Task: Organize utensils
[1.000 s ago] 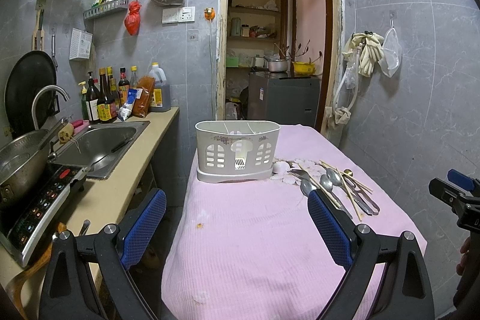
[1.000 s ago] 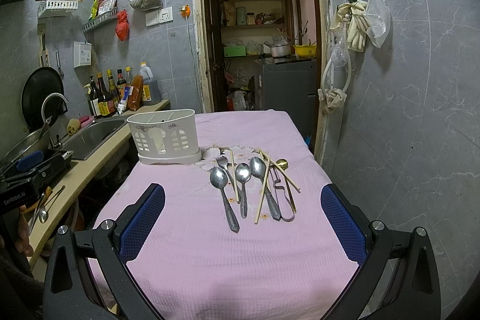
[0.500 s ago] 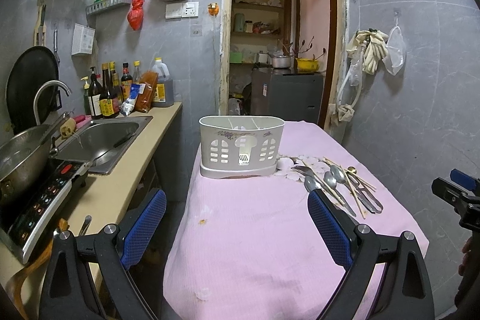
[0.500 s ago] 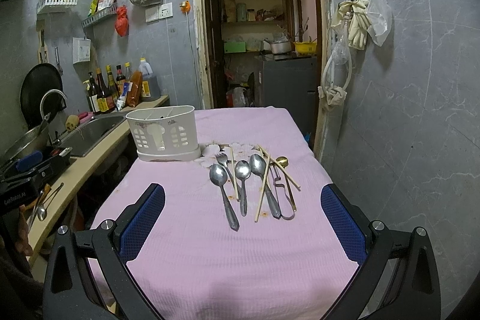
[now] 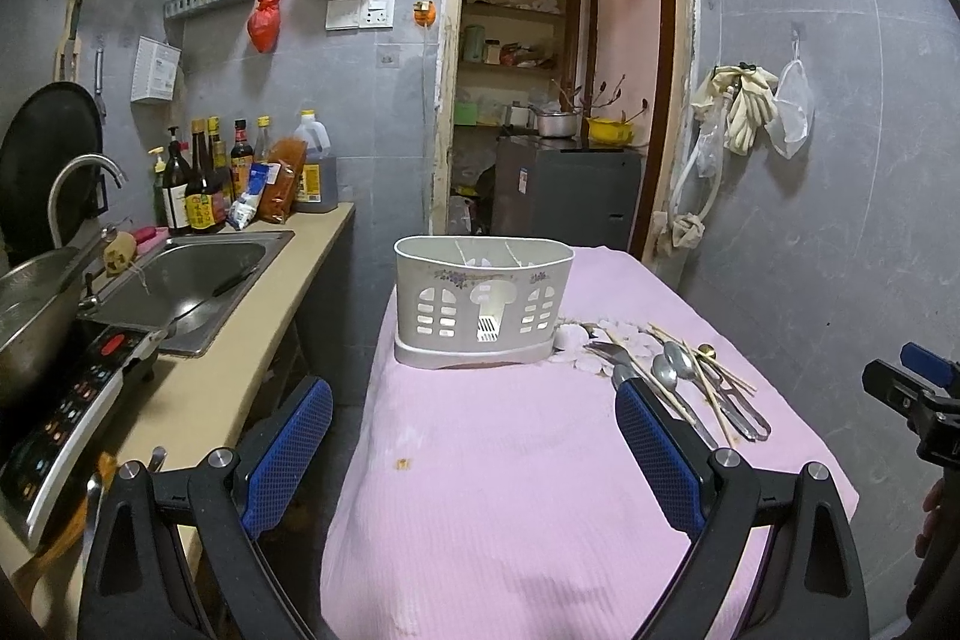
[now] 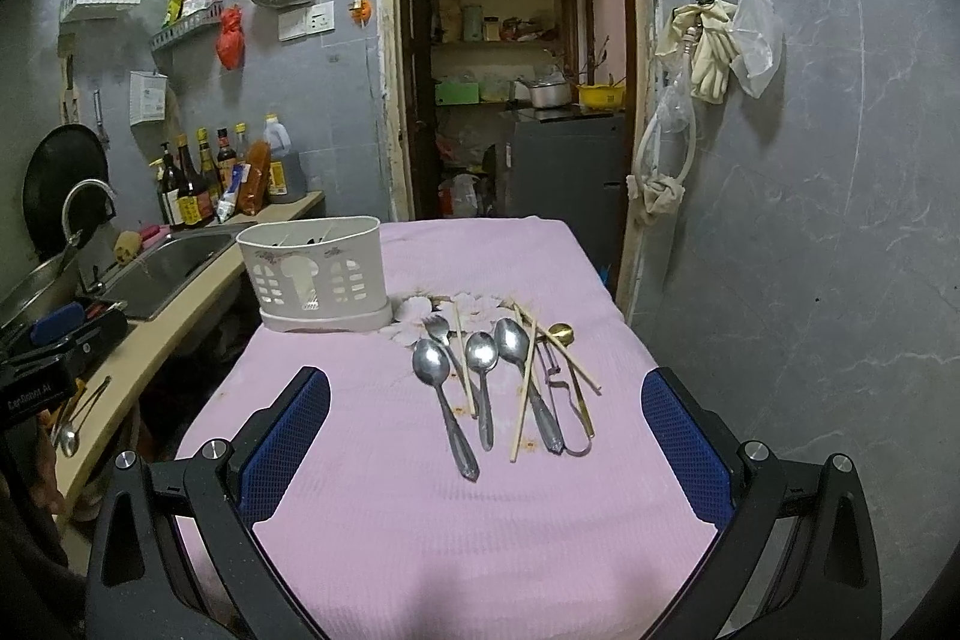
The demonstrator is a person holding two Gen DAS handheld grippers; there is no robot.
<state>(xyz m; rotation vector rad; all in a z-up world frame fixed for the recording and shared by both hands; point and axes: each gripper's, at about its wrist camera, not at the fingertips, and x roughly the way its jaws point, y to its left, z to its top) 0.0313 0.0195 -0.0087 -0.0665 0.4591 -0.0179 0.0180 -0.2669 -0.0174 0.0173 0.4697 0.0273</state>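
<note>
Both tongs spread wide, pinching nothing, hovering over the near end of the pink-clothed tabletop (image 6: 372,520). Right tongs (image 6: 486,436): utensil cluster at 12 o'clock between the fingers – three steel spoons (image 6: 432,370), fork (image 6: 438,325), wooden chopsticks (image 6: 525,388), gold spoon (image 6: 563,334), metal clip-like piece, type unclear. White caddy (image 6: 318,280) at 11 o'clock, upright, just beside the cluster. Left tongs (image 5: 474,448): caddy (image 5: 480,304) at 12 o'clock, utensils (image 5: 678,370) at 2 o'clock beyond the right finger. Sink (image 5: 180,280) at 10 o'clock.
</note>
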